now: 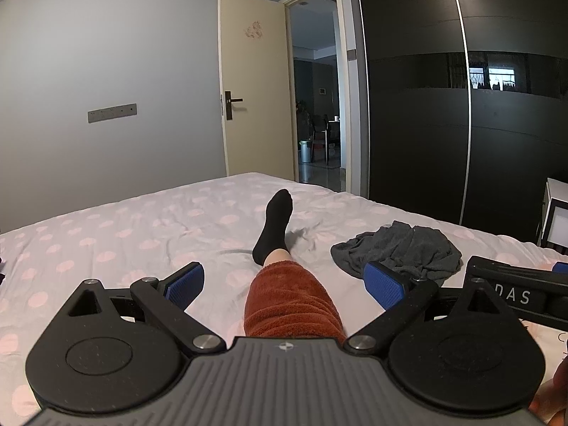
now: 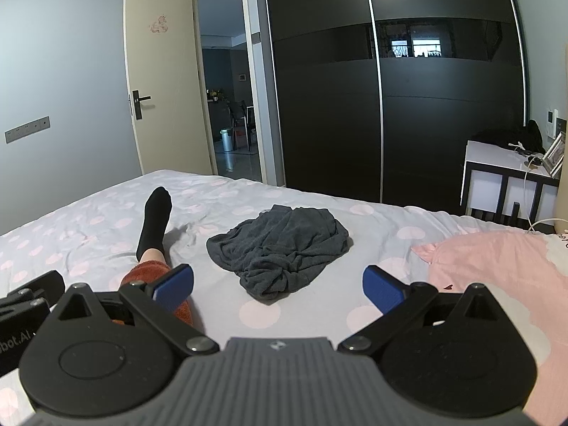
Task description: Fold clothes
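A crumpled dark grey garment (image 2: 280,252) lies in a heap on the bed's polka-dot sheet (image 2: 88,220). It also shows in the left wrist view (image 1: 401,248), at the right. My right gripper (image 2: 278,285) is open and empty, held just in front of the heap's near edge. My left gripper (image 1: 284,282) is open and empty, held over the person's leg and left of the garment. The right gripper's body (image 1: 514,287) shows at the right edge of the left wrist view.
The person's outstretched leg (image 1: 273,227), in a black sock and rust-red trousers, lies on the bed left of the garment. A pink pillow (image 2: 497,269) is at the right. A white nightstand (image 2: 507,177) and dark wardrobe (image 2: 390,88) stand beyond the bed.
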A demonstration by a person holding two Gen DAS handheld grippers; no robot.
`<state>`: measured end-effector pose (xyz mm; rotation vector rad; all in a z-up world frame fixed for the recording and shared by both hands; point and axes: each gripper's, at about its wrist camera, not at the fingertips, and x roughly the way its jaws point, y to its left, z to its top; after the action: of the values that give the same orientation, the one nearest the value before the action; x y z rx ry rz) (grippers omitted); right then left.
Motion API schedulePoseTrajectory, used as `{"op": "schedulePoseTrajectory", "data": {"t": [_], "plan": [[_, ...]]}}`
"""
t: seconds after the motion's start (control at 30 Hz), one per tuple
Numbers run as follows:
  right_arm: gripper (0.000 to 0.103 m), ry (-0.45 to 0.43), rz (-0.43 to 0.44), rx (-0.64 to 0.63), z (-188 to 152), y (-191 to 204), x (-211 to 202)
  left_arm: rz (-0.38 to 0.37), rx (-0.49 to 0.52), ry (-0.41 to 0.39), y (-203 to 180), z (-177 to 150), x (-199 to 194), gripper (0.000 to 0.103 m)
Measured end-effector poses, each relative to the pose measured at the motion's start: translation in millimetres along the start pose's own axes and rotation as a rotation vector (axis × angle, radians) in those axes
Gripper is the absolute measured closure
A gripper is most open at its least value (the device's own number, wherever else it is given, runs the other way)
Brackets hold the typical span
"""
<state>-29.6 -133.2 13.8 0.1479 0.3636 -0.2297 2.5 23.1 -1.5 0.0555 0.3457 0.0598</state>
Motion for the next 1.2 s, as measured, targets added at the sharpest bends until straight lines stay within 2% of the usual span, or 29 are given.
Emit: {"op": "schedulePoseTrajectory", "data": {"t": [0.43, 0.73, 0.83, 1.0, 1.2], "plan": [[0.001, 0.024, 0.016, -0.018, 2.2, 0.7, 5.4, 0.004, -0.004, 0.026, 1.4, 0.4, 3.1, 0.000], [0.001, 0.079, 0.060, -0.115, 7.2, 7.5, 34.1, 0.039, -0.015, 0.105, 21.5, 1.0, 22.7, 0.000], [0.001, 0.097, 0.081, -0.139, 8.6, 6.4, 59.4, 0.062, 0.005, 0.135, 32.4, 1.0, 33.6, 0.000], [0.000, 0.103, 0.091, -0.170, 11.9, -6.1, 132.5, 0.121, -0.014, 0.185, 58.3, -2.5, 54.8, 0.000], [0.001, 0.239, 0.129, -0.146, 4.0, -14.2, 244.1, 0.199, -0.053, 0.241, 92.0, -8.5, 75.4, 0.000]]}}
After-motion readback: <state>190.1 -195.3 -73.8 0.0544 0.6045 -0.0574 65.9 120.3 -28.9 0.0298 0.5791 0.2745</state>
